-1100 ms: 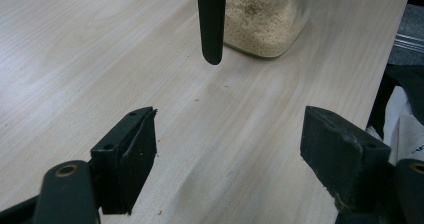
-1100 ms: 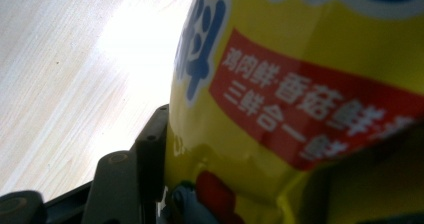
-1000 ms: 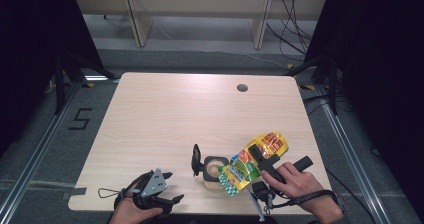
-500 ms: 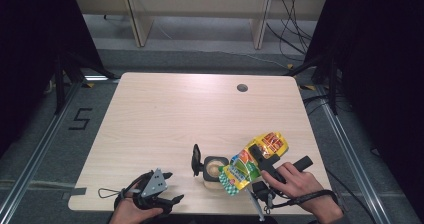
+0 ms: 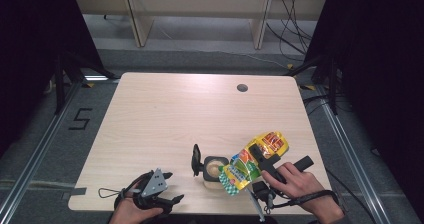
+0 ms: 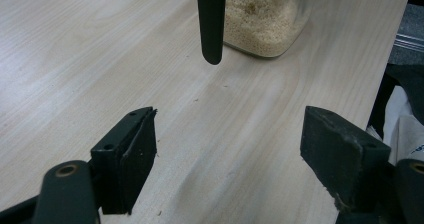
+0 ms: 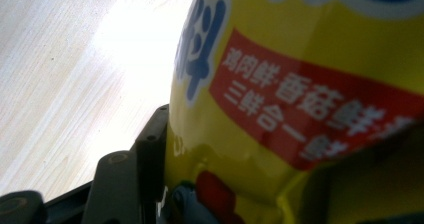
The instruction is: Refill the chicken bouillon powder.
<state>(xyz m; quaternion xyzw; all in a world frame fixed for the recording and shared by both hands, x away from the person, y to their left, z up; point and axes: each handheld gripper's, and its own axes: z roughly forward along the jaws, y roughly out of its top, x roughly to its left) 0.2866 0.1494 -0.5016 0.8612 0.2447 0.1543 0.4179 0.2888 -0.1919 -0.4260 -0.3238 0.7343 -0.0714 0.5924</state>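
The right gripper (image 5: 261, 156) was clamped on a yellow seasoning bag (image 5: 252, 161); in the right gripper view the bag's printed side (image 7: 310, 84) pressed against the one jaw that showed. The bag's long axis ran along the gripper's own reach, slanting from its upper end beyond the hand down toward the person's left. Its lower end hung right over the open mouth of a small jar (image 5: 214, 168) holding pale granules, which stood just to the left of that gripper on the table (image 5: 165, 114). A black flip lid (image 5: 196, 159) stood up on the jar's far-left side.

The left gripper (image 5: 159, 190) rested near the table's front edge, its jaws apart with nothing between them. From its own view the jar (image 6: 265, 21) lay straight ahead, a little way off, with the lid (image 6: 211, 21) hanging down in front.

The coming move likely turned on the bag's lower end staying above the jar's mouth while the bag tilted. The right hand was much the nearer; the left could reach forward to steady the jar.
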